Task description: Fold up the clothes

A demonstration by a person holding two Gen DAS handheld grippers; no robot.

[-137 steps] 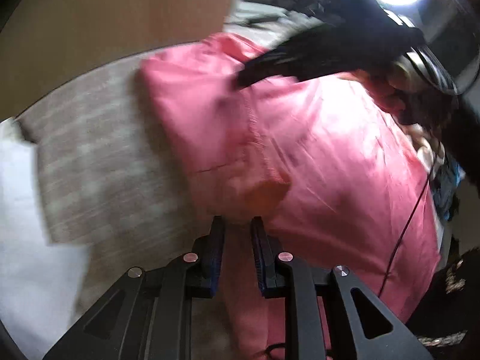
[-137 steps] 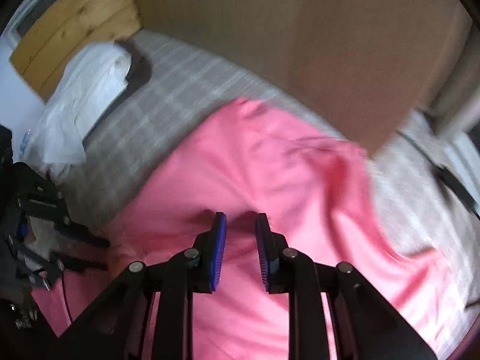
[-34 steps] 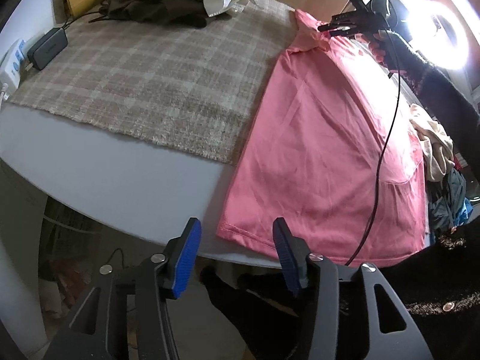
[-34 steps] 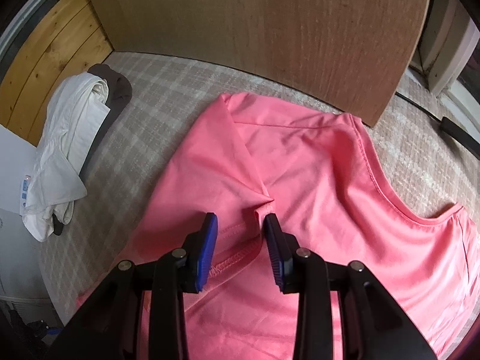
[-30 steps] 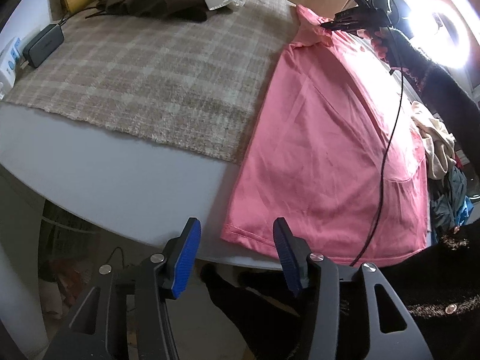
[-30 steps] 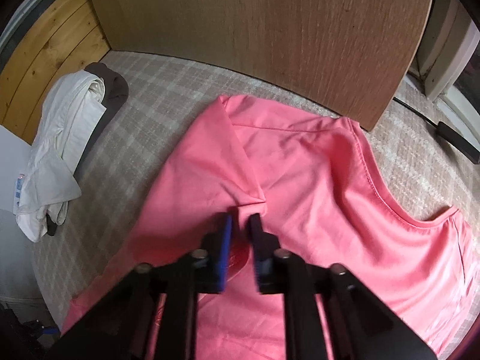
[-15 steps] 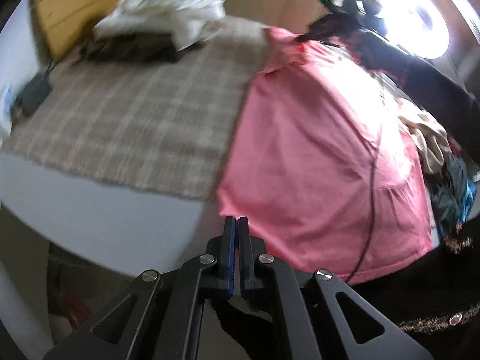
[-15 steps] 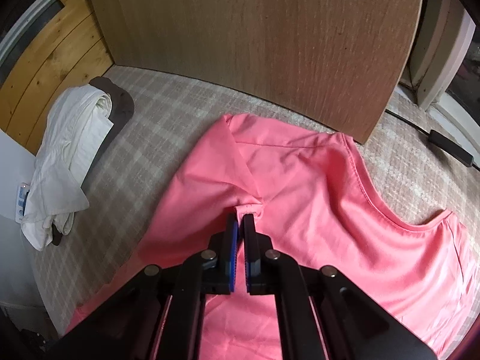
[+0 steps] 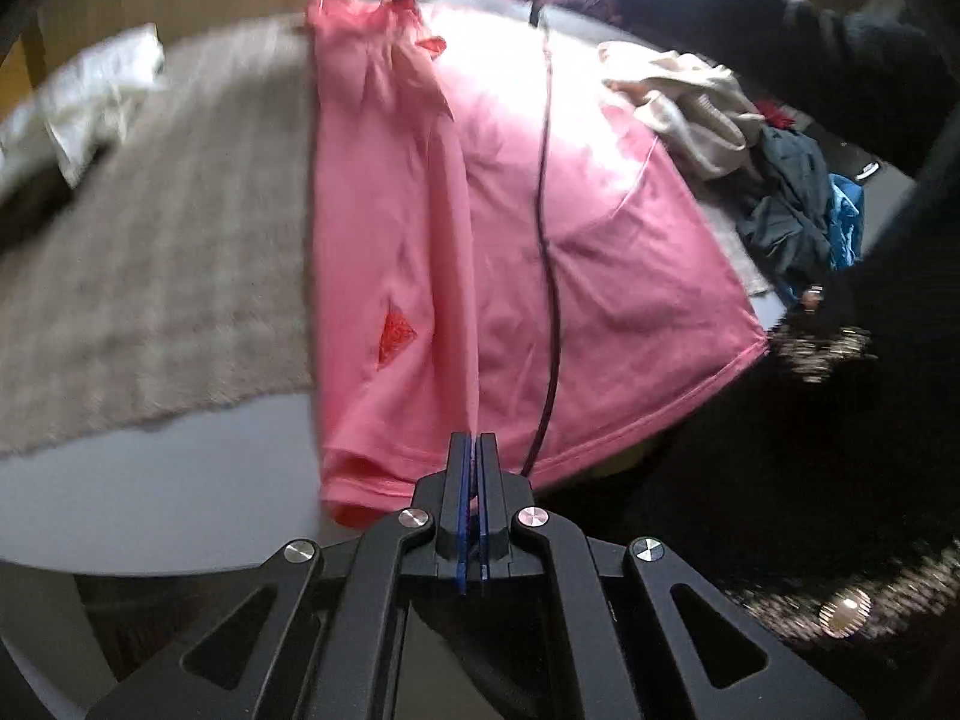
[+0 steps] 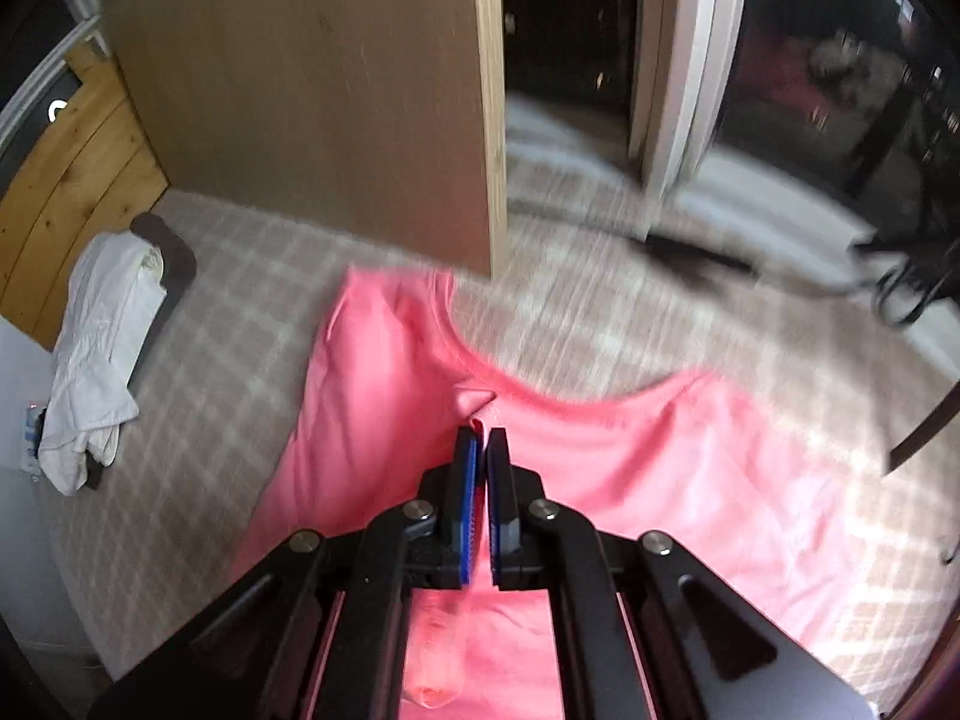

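Observation:
A pink T-shirt [image 9: 492, 228] lies lengthwise over the checked cloth, its left side folded in along a long crease. My left gripper [image 9: 478, 441] is shut on the shirt's bottom hem at the table's near edge. In the right wrist view the same pink T-shirt [image 10: 384, 396] shows its neckline end, and my right gripper [image 10: 481, 435] is shut on a pinch of fabric near the collar. The far end of the shirt is held up by that gripper, which is only a dark shape in the left wrist view.
A checked beige cloth [image 9: 150, 252] covers the white table [image 9: 150, 480]. Folded white and dark clothes [image 10: 102, 348] lie at the left. A heap of beige, grey and blue garments [image 9: 750, 144] sits at the right. A black cable [image 9: 546, 240] crosses the shirt. A wooden board [image 10: 312, 102] stands behind.
Both grippers went from open to shut on the shirt. The left one has carried the hem inward, so the left side now lies folded; the right one has moved along the collar.

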